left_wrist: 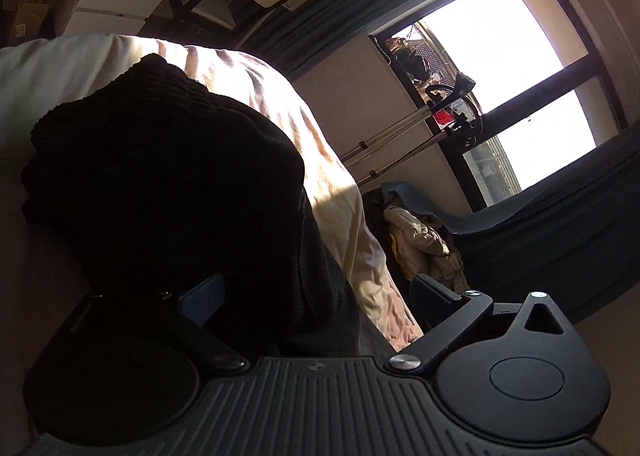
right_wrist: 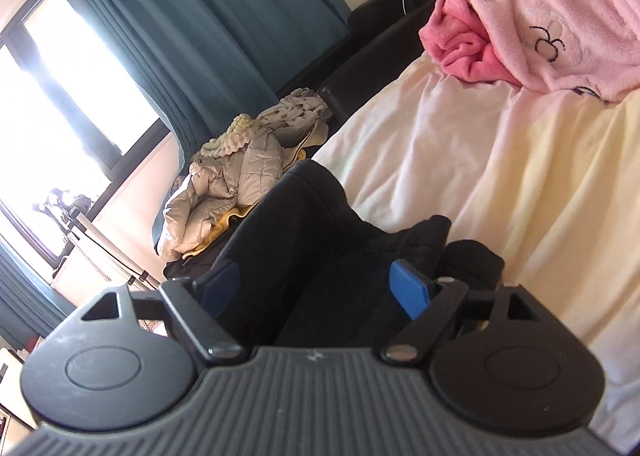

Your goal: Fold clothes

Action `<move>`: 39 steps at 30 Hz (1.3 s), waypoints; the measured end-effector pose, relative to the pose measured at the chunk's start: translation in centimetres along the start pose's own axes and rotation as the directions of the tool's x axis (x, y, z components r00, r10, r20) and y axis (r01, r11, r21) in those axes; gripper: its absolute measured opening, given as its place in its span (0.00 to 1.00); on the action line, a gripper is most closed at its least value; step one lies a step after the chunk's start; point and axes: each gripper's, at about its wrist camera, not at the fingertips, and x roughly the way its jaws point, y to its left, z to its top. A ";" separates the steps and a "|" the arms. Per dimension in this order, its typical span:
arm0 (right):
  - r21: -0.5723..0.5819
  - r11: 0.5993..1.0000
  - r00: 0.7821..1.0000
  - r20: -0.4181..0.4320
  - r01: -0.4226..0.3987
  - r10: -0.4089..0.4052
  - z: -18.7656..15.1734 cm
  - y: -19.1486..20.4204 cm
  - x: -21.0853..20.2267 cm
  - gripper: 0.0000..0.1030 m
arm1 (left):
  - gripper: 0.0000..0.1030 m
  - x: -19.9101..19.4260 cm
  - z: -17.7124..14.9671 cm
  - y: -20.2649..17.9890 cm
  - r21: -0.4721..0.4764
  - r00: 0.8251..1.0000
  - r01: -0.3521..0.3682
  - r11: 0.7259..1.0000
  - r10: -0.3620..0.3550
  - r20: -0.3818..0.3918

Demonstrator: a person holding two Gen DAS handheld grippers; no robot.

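A black knitted garment (left_wrist: 160,184) lies bunched on the cream bed sheet (left_wrist: 248,88). My left gripper (left_wrist: 316,296) is open, its jaws wide apart, with the garment lying between them and draped over the left finger. In the right wrist view the same black garment (right_wrist: 320,224) lies on the cream sheet (right_wrist: 500,160). My right gripper (right_wrist: 316,288) is open, its blue-padded fingers (right_wrist: 410,288) on either side of the dark cloth.
A pink fleece robe (right_wrist: 552,16) is heaped at the far side of the bed. A beige padded jacket (right_wrist: 224,184) lies on a pile beside the bed, also in the left wrist view (left_wrist: 420,240). Teal curtains (right_wrist: 192,28) and a bright window (left_wrist: 500,56) stand behind.
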 end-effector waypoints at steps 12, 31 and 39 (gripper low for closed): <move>0.208 0.974 0.976 -0.174 -0.092 0.129 -4.1 -4.8 0.8 0.84 | 0.96 6.1 0.4 6.0 -0.223 0.971 -0.085 0.971 0.031 -0.236; 0.155 0.983 0.994 0.060 -0.103 0.095 -0.1 0.7 -7.2 0.06 | 0.17 4.8 8.9 0.9 -0.059 0.998 0.000 0.998 -0.004 -0.068; 0.262 0.964 0.997 -0.063 0.052 -0.037 -5.5 -6.6 -13.8 0.10 | 0.24 6.0 7.8 4.0 0.227 0.966 -0.047 0.973 0.103 -0.239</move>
